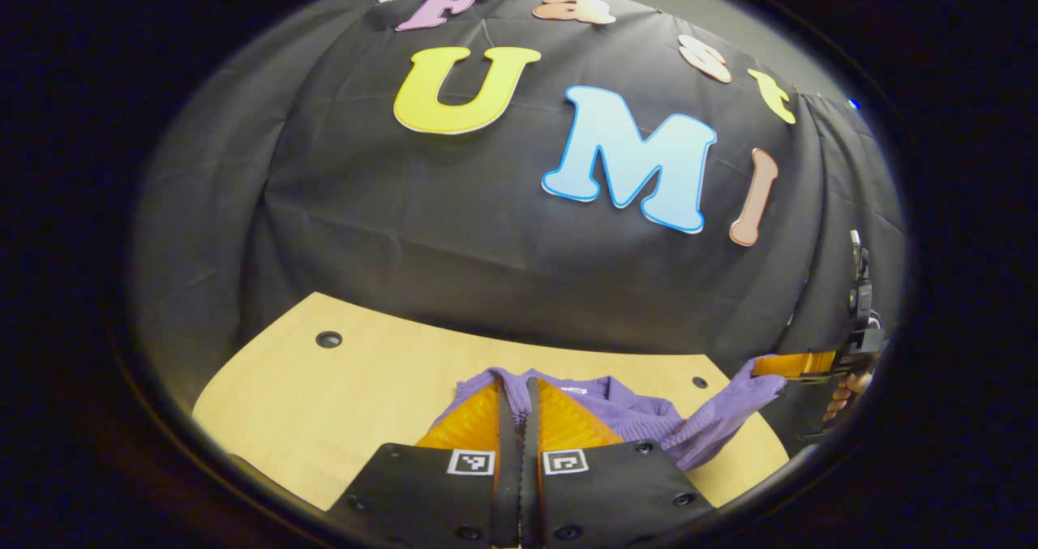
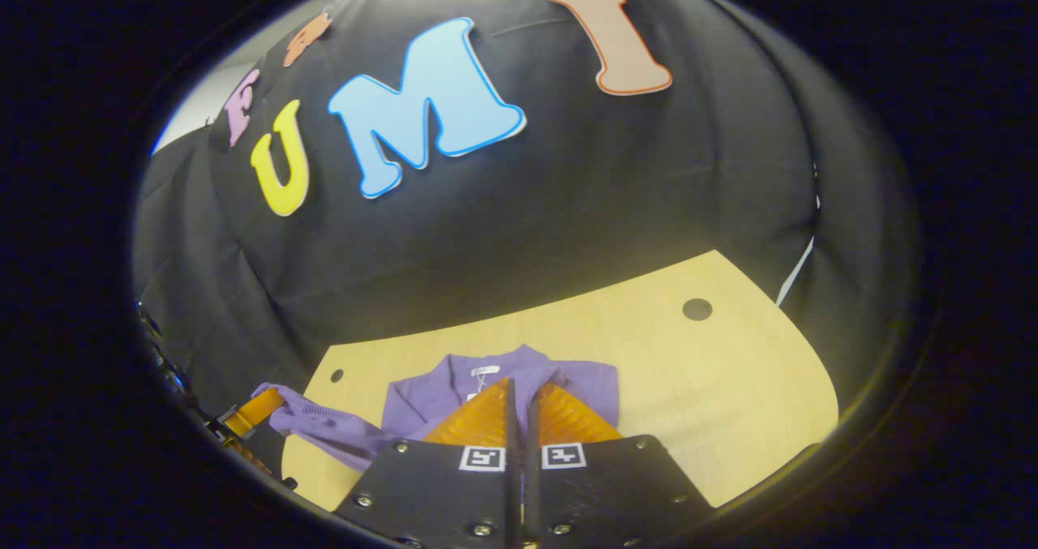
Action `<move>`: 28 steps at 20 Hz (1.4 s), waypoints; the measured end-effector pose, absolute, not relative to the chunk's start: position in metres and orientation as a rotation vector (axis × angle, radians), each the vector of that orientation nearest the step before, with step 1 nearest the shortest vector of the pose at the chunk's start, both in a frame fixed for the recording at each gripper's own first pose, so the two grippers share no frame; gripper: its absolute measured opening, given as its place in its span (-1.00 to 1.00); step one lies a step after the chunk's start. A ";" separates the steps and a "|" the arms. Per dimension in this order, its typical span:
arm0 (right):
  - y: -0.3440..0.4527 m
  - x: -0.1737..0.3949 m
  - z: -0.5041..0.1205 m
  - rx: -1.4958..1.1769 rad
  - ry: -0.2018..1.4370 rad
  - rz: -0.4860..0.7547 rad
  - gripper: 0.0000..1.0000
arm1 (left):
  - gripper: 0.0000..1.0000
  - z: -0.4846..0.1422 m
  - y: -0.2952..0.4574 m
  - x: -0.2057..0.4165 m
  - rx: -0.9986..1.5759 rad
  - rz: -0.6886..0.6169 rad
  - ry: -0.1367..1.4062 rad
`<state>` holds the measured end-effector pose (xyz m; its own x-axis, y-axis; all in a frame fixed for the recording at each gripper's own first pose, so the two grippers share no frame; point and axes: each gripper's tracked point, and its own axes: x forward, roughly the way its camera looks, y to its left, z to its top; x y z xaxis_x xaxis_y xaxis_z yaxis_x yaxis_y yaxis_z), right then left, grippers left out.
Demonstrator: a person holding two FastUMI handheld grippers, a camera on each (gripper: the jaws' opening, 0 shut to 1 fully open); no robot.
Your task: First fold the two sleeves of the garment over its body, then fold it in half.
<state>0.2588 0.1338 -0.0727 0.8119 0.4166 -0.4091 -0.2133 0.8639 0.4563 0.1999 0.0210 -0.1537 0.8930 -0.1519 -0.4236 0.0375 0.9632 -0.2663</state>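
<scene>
Left gripper view: my right gripper (image 1: pixel 770 368) pinches the sleeve (image 1: pixel 722 415), lifted off the table (image 1: pixel 324 387). Left gripper (image 1: pixel 519 395) closed, cloth between fingers unclear. Garment (image 2: pixel 503 383) mid-table; lay sleeve flat across body.

A light wooden table (image 1: pixel 340 387) occupies the near area, with dark round holes (image 2: pixel 697 309) in its surface. A black cloth wall (image 1: pixel 454 241) hangs behind its far edge, creased in folds.

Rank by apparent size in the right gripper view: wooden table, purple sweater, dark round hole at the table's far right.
1. Wooden table
2. Purple sweater, partly hidden behind the right gripper
3. Round hole, clearly smallest
</scene>
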 end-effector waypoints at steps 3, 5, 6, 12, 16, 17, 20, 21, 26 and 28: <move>0.127 0.296 -0.095 0.428 0.552 0.338 -0.96 | -0.85 -0.182 0.017 0.240 -0.197 -0.073 0.472; 0.129 0.319 -0.114 0.425 0.567 0.336 -0.96 | -0.85 -0.201 0.012 0.266 -0.158 -0.066 0.471; 0.130 0.329 -0.125 0.422 0.579 0.335 -0.96 | -0.85 -0.212 0.011 0.277 -0.134 -0.062 0.475; 0.144 0.379 -0.180 0.353 0.585 0.306 -0.97 | -0.87 -0.289 0.011 0.319 -0.059 -0.016 0.512; 0.152 0.392 -0.204 0.268 0.582 0.298 -0.96 | -0.82 -0.317 0.008 0.330 -0.008 -0.002 0.531; 0.153 0.393 -0.209 0.247 0.581 0.295 -0.96 | -0.79 -0.322 0.006 0.331 0.001 -0.006 0.542; 0.152 0.390 -0.213 0.165 0.571 0.281 -0.91 | -0.41 -0.324 0.000 0.330 0.014 -0.012 0.556; 0.151 0.389 -0.210 0.133 0.559 0.274 -0.90 | -0.13 -0.321 -0.004 0.328 0.004 -0.021 0.557; 0.146 0.372 -0.162 0.021 0.452 0.239 0.22 | 1.00 -0.277 -0.006 0.319 -0.060 -0.033 0.495; 0.145 0.360 -0.133 0.020 0.397 0.220 0.69 | 0.90 -0.250 -0.002 0.312 -0.061 -0.036 0.449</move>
